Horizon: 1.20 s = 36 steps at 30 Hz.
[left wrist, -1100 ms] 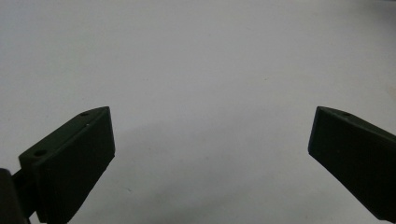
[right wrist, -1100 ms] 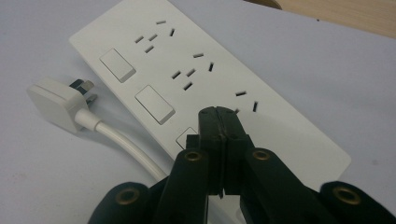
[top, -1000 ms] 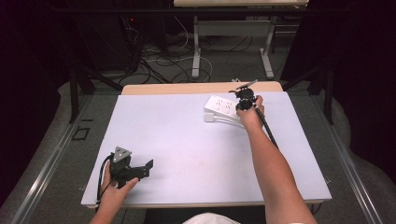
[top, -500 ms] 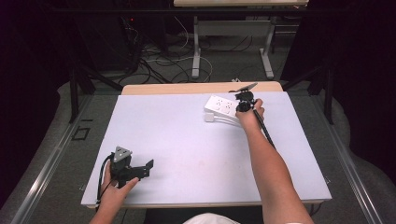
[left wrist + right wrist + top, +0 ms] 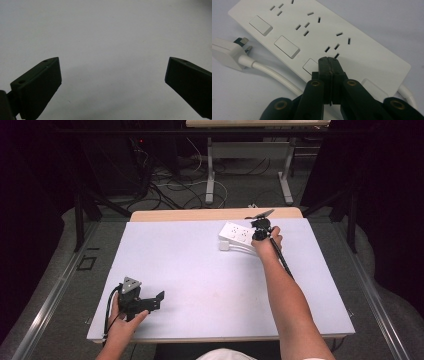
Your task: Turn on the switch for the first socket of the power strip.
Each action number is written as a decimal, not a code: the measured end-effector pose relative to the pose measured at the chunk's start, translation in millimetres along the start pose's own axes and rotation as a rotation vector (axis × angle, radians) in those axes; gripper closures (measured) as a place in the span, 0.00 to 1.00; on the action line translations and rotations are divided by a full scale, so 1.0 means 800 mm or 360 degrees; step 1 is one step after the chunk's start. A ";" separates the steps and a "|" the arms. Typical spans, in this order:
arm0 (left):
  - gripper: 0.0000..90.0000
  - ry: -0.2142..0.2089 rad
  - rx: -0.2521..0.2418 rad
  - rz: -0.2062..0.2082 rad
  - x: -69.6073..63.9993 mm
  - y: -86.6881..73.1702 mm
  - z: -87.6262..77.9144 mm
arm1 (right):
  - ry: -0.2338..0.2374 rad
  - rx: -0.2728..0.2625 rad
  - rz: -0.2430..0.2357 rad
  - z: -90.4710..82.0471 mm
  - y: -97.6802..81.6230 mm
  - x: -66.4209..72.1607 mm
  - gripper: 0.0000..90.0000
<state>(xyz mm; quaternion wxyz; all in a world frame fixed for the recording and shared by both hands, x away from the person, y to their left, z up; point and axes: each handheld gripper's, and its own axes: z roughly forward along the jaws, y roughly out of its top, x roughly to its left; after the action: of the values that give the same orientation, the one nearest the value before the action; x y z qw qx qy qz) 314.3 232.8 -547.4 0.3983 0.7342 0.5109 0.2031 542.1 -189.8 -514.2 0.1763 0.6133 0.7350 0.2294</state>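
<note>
1. We see our left black two-jaw gripper (image 5: 159,299) at the near left corner of the pale grey rectangular table top (image 5: 200,285), held in the left hand (image 5: 125,320) with its grey three-cornered plate on top and a black cable looping beside it. Its jaws stand wide apart, and in the left gripper view there is just bare table surface between them.

2. We find nothing lying near that gripper; it rests well apart from the other hand's work.

3. Farther up the table, our right forearm (image 5: 290,305) stretches from the near edge toward the far right part of the top.

4. At its end the right hand (image 5: 267,240) holds the right black two-jaw gripper (image 5: 329,61). Its jaws are pressed fully together, with nothing gripped between them.

5. In the right gripper view the closed tips sit on or just above the white plastic power strip (image 5: 317,32), at one of its flat white rocker switches (image 5: 310,65); we cannot tell whether they press it.

6. The strip lies flat on the far right part of the table, with rows of socket slots and more switches along one side.

7. Just beside the strip lies its white three-pin plug (image 5: 229,53), on the table surface, with the white cable (image 5: 274,75) curving back along the strip.

8. Beyond the table's far wooden edge we see dark floor with tangled cables.
</note>
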 end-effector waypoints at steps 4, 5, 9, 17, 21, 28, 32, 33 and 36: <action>0.01 -0.0001 0.0002 0.0001 0.000 0.000 0.000 | 0.0005 0.0002 0.0007 0.001 0.001 0.000 1.00; 0.01 -0.0001 0.0002 0.0001 0.000 0.000 0.000 | 0.0006 0.0003 0.0013 0.000 0.001 0.000 1.00; 0.01 -0.0001 0.0002 -0.0001 0.001 0.000 0.001 | 0.0016 0.0011 0.0034 0.000 0.000 -0.001 1.00; 0.01 0.0003 -0.0002 -0.0003 0.000 0.000 0.001 | 0.0020 0.0005 0.0058 0.001 -0.005 -0.007 1.00; 0.01 -0.0001 0.0010 0.0002 -0.001 0.001 0.001 | 0.0066 -0.0018 0.0139 0.001 -0.008 -0.011 1.00; 0.01 -0.0003 0.0015 0.0011 0.000 0.001 0.002 | 0.0067 -0.0020 0.0131 0.001 -0.008 -0.012 1.00; 0.01 -0.0003 0.0016 0.0010 0.000 0.001 0.002 | 0.0075 -0.0022 0.0130 0.001 -0.008 -0.013 1.00; 0.01 -0.0003 0.0016 0.0010 0.000 0.001 0.002 | 0.0078 -0.0028 0.0131 0.002 -0.008 -0.013 1.00; 0.01 0.0004 0.0000 0.0007 -0.001 0.001 0.003 | 0.0076 -0.0033 0.0132 0.002 -0.009 -0.012 1.00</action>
<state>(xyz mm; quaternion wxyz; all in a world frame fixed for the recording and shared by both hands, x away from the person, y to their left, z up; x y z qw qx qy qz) 316.0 231.3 -548.5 0.3973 0.7350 0.5098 0.2050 539.0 -200.4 -519.4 0.1555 0.6358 0.7104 0.2588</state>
